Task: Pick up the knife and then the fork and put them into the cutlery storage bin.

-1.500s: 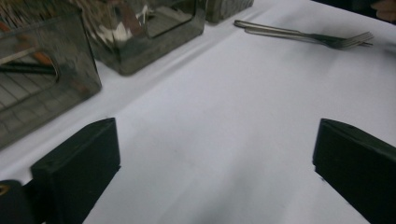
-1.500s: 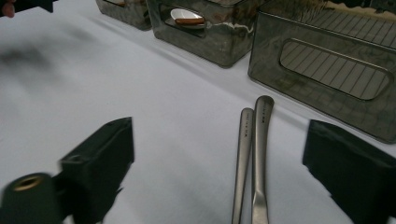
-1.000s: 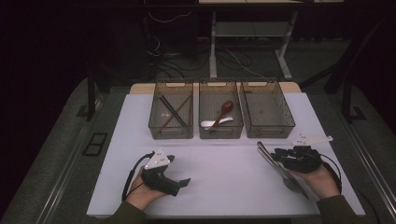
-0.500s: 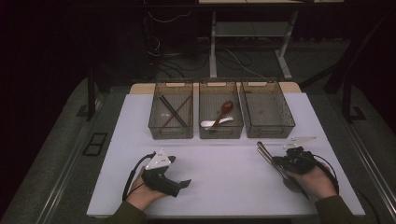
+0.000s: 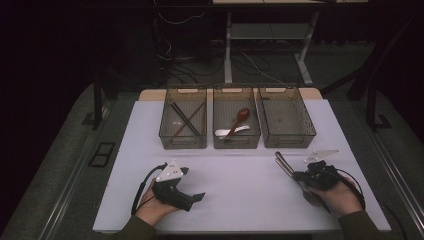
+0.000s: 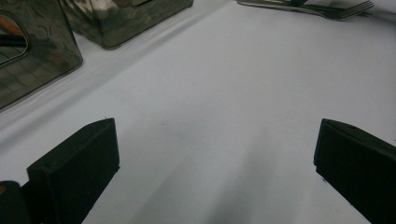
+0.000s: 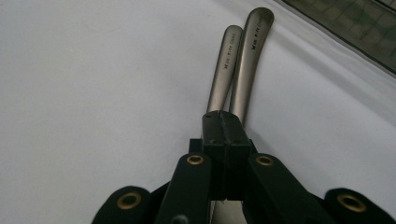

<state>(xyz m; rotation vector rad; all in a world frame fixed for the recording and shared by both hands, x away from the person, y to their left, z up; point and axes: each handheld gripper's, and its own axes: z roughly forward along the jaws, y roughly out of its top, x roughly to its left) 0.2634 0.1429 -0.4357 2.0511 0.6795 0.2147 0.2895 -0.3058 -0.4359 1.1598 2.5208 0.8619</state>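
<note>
Now right claw (image 7: 223, 135) is clenched over 2 metal handles (image 7: 243, 65); left claw (image 6: 215, 158) gapes wide, empty

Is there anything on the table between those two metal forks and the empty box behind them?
Nothing visible does. The right gripper is shut over the two forks, and bare white table lies between them and the empty bin.

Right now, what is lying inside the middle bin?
The middle bin holds a brown spoon crossing over a white spoon. Part of the white spoon is covered.
</note>
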